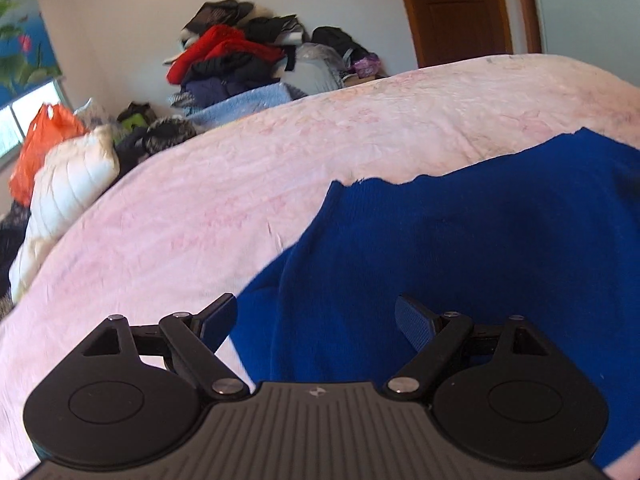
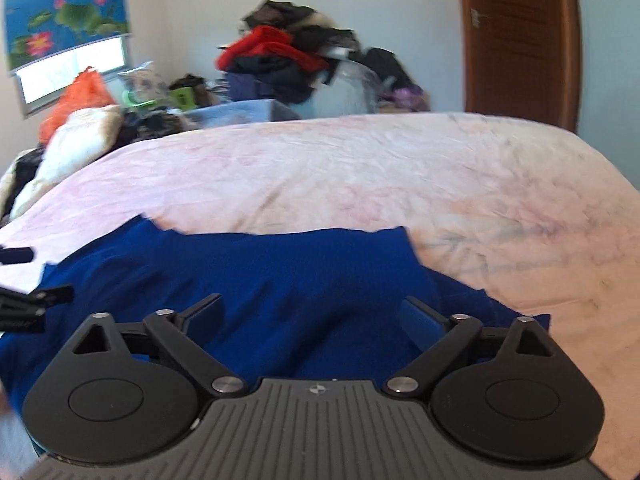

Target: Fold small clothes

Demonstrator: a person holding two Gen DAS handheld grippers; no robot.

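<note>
We see a deep blue garment (image 1: 460,248) on a pale pink mottled blanket (image 1: 224,200); our grippers' fingers (image 2: 202,314) are black.

A bed (image 2: 360,168) under a pale pink crinkled cover carries one blue garment (image 2: 260,276), spread rumpled near its front edge.

You are looking across a bed (image 2: 360,168) with a garment (image 2: 248,276) lying spread on its near part. Your right gripper (image 2: 312,316) is hanging over the garment's right half, and your left gripper (image 1: 314,320) is sitting over its left edge, partly above bare cover. Behind the bed, a heap of clothes (image 2: 288,60) is resting against the wall. A door (image 2: 520,40) is standing to the right of the heap, and a window (image 2: 72,68) to its left.
</note>
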